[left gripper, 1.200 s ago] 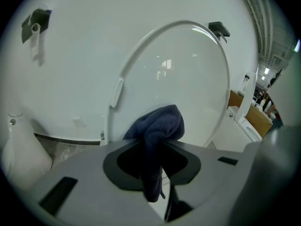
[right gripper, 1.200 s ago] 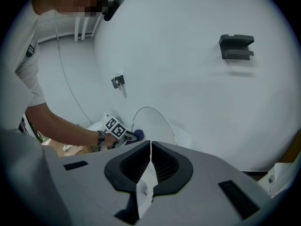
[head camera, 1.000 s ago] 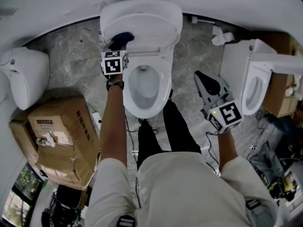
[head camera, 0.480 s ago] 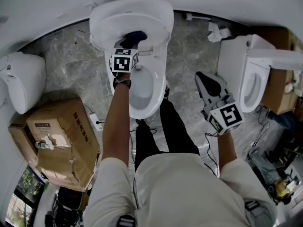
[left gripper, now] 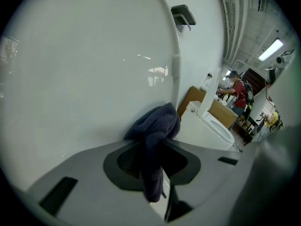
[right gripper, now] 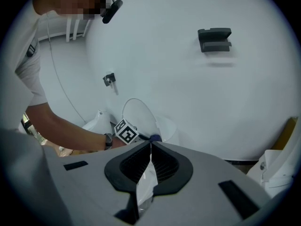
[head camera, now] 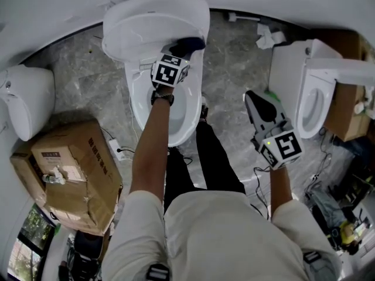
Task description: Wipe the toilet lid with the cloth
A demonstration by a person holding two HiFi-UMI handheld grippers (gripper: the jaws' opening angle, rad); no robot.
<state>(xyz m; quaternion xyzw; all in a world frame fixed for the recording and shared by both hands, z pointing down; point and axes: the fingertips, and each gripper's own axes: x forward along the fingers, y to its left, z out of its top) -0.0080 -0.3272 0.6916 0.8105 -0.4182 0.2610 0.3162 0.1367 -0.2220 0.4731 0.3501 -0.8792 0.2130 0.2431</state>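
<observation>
Item: cloth (left gripper: 157,126) — dark towelling, soft, light and limp. It will bunch and slide on the smooth lid, so I judge a pinch across its folded middle the best hold.
Location: pinched between the left gripper's (head camera: 177,54) fingers, its wad bulging past their tips against the raised toilet lid (head camera: 153,25), a tail hanging below them.
Right gripper (head camera: 256,100) — fingers pressed together, well apart from cloth and lid.

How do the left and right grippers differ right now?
The left gripper is clamped on the dark cloth; the right gripper is shut with no cloth. The left gripper holds the cloth against the raised toilet lid; the right gripper hangs off to the side, over the floor. Both are shut.
</observation>
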